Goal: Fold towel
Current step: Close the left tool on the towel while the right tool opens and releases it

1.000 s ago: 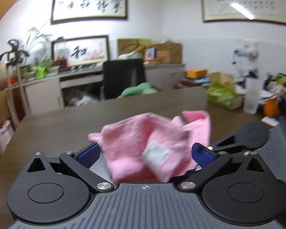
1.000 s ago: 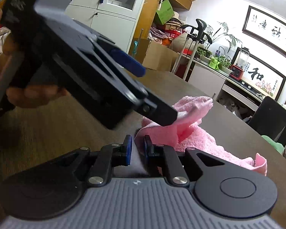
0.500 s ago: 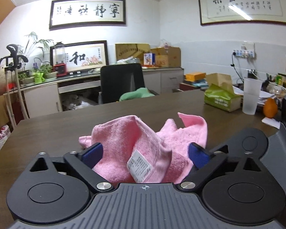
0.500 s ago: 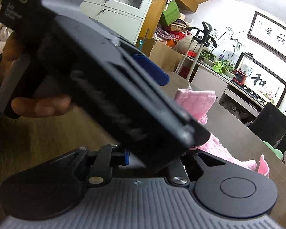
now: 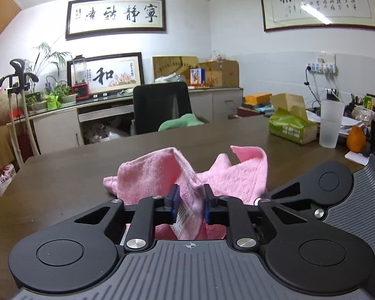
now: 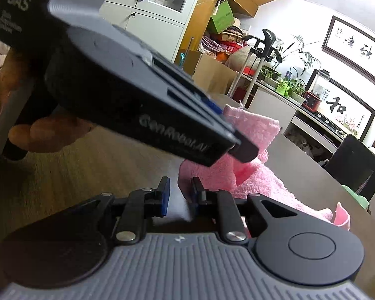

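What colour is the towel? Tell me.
Pink; the towel shows best in the left wrist view.

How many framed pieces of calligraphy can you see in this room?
3. One long framed calligraphy scroll hangs on the back wall, a second framed scroll hangs on the right wall, and a smaller framed picture leans on the counter. Others may be out of view.

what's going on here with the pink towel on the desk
A person is working a crumpled pink terry towel on a dark wooden desk with two handheld grippers. The left gripper has just closed its jaws on a raised fold near the white label. The right gripper, jaws just opening slightly, sits at the towel's edge without gripping it. No fold is made yet.
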Demonstrator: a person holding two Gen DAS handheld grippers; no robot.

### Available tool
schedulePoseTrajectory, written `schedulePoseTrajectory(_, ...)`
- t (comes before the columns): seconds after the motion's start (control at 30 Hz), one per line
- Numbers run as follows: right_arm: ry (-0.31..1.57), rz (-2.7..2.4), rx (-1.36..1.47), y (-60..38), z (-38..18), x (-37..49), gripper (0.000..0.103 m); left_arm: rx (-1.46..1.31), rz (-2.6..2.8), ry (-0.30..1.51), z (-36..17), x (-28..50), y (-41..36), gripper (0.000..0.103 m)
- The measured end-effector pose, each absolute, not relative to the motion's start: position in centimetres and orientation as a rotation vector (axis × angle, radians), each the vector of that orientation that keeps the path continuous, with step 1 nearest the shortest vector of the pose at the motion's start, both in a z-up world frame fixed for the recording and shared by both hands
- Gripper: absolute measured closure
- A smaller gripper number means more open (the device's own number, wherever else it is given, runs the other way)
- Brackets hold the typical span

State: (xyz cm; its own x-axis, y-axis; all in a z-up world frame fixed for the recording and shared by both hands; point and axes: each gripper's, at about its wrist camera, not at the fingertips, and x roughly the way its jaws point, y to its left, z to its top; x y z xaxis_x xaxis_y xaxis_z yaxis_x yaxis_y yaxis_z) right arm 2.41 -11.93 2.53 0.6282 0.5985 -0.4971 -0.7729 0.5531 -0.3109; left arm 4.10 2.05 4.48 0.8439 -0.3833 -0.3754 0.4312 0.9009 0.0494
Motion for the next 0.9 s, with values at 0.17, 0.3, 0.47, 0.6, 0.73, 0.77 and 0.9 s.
schedulePoseTrajectory(0.17, 0.355, 0.826, -0.547, -12.0, 2.6, 2.7, 0.075, 0.126, -0.391, 0.342, 4.9, 3.9, 2.6, 0.1)
schedulePoseTrajectory(0.3, 0.344, 0.826, -0.52, -12.8, 3.3, 2.9, 0.062, 0.117, -0.359, 0.344, 5.1, 4.1, 2.9, 0.101)
schedulePoseTrajectory(0.47, 0.264, 0.807, -0.373, -17.0, 6.1, 3.3, 0.035, 0.07, -0.283, 0.366, 5.5, 4.7, 4.0, 0.101)
schedulePoseTrajectory(0.6, 0.281, 0.675, -0.134, -21.8, 8.2, 5.9, 0.038, 0.049, -0.263, 0.388, 5.8, 4.7, 4.7, 0.101)
schedulePoseTrajectory(0.73, 0.407, 0.475, 0.014, -25.2, 8.0, 9.4, 0.06, 0.068, -0.303, 0.369, 6.0, 3.4, 4.5, 0.101)
schedulePoseTrajectory(0.77, 0.444, 0.432, 0.035, -25.7, 7.7, 10.3, 0.06, 0.078, -0.314, 0.364, 6.0, 3.0, 4.3, 0.101)
schedulePoseTrajectory(0.9, 0.479, 0.368, 0.03, -25.8, 6.6, 11.6, 0.061, 0.125, -0.352, 0.369, 5.6, 2.2, 3.2, 0.101)
